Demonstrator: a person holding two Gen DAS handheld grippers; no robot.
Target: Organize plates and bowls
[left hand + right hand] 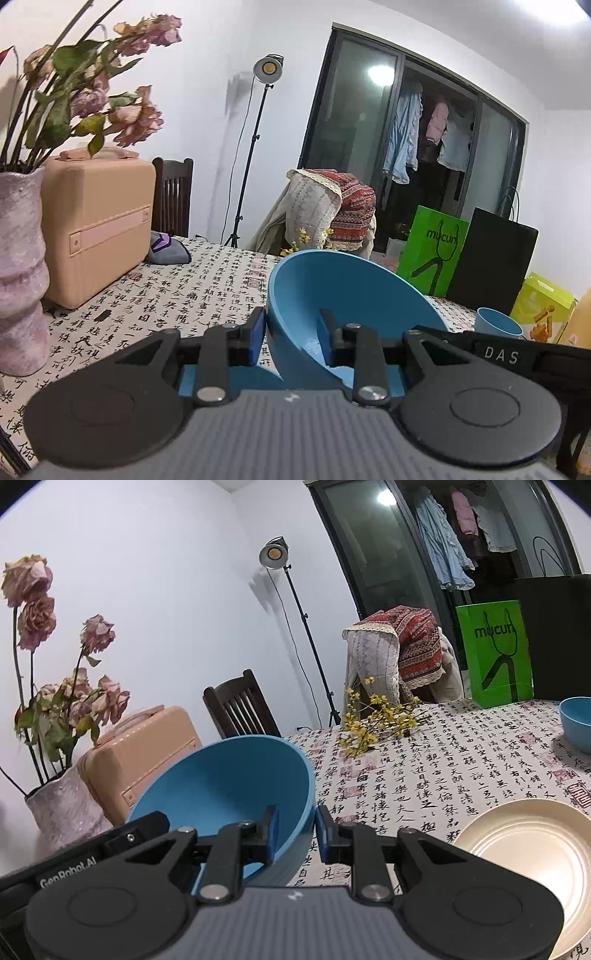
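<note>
I am pinching the bowl (351, 295) by opposite rim walls — left claw (291, 332) on one side, right claw (295, 827) on the other (sharing the load, I judge), so it is riding tilted above the table (443, 775). Only the right view is showing the plate (524, 853) and a small bowl (576, 716) — likely stacking spots.

The cream plate (532, 853) is cut off by the frame edge and the right gripper's (295, 830) body.
</note>
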